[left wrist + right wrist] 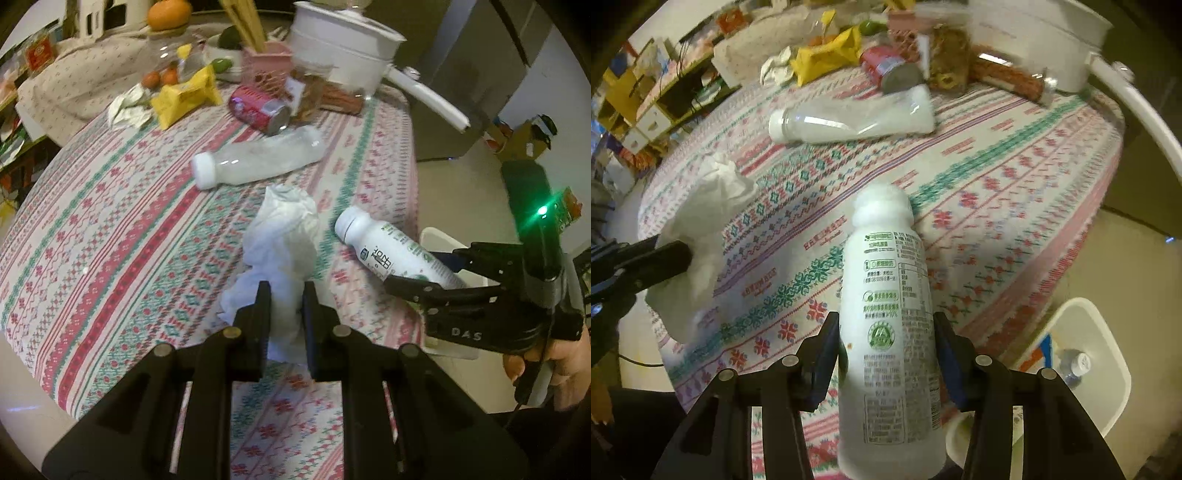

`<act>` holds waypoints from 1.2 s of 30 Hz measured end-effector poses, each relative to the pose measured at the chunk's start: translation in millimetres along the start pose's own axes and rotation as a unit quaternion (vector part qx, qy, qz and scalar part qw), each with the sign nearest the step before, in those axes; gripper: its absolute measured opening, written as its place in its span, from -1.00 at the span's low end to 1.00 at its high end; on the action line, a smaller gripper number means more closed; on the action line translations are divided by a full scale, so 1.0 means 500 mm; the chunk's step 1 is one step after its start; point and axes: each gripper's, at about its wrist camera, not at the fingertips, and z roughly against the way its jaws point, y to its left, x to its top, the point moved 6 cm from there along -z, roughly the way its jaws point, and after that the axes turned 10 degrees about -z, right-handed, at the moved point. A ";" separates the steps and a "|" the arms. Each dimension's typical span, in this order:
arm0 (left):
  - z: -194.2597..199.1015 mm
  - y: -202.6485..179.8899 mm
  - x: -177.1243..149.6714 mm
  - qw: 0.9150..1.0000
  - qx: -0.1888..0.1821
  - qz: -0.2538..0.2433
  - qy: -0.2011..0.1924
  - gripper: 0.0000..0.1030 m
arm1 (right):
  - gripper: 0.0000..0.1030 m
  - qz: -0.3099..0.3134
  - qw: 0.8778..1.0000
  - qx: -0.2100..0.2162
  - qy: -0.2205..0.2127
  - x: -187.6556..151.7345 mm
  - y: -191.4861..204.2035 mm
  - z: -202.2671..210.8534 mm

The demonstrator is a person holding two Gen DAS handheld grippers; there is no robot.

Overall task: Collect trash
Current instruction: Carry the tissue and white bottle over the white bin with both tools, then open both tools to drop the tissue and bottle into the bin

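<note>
My left gripper (286,301) is shut on a crumpled white tissue (284,236) near the front of the patterned tablecloth (110,229). In the right wrist view that tissue (705,206) bulges out past the left gripper (670,258) at the left edge. My right gripper (886,332) is shut on a white bottle with green print (886,280), pads on both its sides and cap pointing away. In the left wrist view the right gripper (421,271) holds this bottle (384,243) tilted at the table's right edge.
A clear plastic bottle (255,162) lies mid-table, with a red can (258,109), a yellow wrapper (184,96) and crumpled paper (127,107) behind it. A white pot (343,44) stands at the back. A white bin (1104,332) holding a small bottle (1075,363) sits below the table's right edge.
</note>
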 end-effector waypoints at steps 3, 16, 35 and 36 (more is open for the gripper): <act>-0.002 -0.031 0.010 1.000 -0.008 -0.012 -0.003 -0.66 | -0.04 -0.018 1.000 0.019 -0.009 -0.012 -0.030 0.041; -0.044 -0.218 0.032 0.995 -0.064 -0.077 0.007 -0.66 | -0.04 -0.071 0.997 0.004 -0.042 -0.053 -0.189 0.141; -0.198 -0.455 -0.013 0.980 -0.114 -0.153 0.054 -0.65 | -0.04 -0.142 0.986 -0.079 0.023 -0.172 -0.430 0.098; -0.202 -0.457 -0.013 0.980 -0.115 -0.155 0.053 -0.65 | -0.04 -0.144 0.986 -0.080 0.027 -0.175 -0.436 0.093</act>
